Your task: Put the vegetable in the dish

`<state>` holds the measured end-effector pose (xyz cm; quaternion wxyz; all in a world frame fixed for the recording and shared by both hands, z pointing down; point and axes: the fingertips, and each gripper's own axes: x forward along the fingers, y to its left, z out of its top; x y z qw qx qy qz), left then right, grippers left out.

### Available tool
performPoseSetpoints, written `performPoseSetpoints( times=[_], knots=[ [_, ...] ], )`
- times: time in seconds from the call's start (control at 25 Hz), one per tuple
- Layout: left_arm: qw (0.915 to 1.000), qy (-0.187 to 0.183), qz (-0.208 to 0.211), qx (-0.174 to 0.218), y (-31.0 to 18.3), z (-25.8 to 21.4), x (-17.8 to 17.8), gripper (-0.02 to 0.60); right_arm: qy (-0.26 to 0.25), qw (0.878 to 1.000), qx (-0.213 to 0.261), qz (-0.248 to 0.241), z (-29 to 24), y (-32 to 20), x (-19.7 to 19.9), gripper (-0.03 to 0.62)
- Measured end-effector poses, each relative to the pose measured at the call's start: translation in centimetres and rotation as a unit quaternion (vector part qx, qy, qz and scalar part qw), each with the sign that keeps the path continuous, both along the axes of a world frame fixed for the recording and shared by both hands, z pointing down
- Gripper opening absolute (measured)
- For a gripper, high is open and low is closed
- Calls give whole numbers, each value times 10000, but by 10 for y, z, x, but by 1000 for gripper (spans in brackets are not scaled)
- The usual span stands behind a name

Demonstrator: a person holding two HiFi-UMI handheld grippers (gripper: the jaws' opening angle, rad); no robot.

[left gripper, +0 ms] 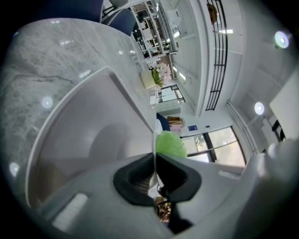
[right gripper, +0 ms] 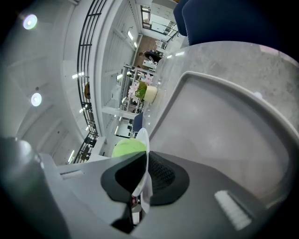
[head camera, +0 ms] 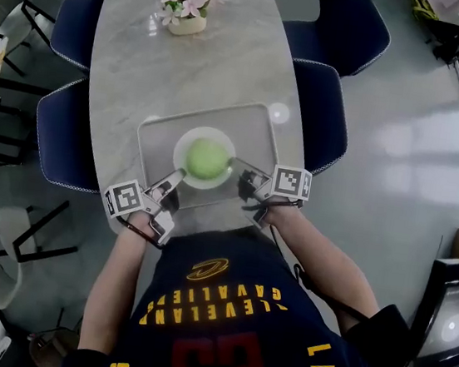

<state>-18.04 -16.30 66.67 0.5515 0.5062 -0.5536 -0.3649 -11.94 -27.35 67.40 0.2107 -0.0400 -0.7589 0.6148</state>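
Observation:
A round green vegetable (head camera: 206,159) lies in a white dish (head camera: 189,138) over the grey tray (head camera: 254,123) on the marble table. My left gripper (head camera: 177,177) is shut on the dish's near-left rim. My right gripper (head camera: 236,168) is shut on its right rim. In the left gripper view the dish's rim (left gripper: 153,140) runs edge-on between the dark pads (left gripper: 175,175), with the vegetable (left gripper: 170,144) behind it. The right gripper view shows the dish's rim (right gripper: 143,154) pinched edge-on between the pads (right gripper: 161,175), the vegetable (right gripper: 127,148) to the left.
A vase of pink flowers (head camera: 186,5) stands at the far end of the table (head camera: 144,66). Dark blue chairs (head camera: 319,106) line both long sides. The tray's raised rim (head camera: 147,138) surrounds the dish.

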Motion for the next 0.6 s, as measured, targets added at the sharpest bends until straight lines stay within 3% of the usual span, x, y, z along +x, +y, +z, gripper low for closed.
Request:
performPoseSetpoints(
  times=[0.6],
  knots=[
    [9943,-92,331,-1006,5,50,-3,31,756,9965,287,-188,41,3,-2,27]
  ],
)
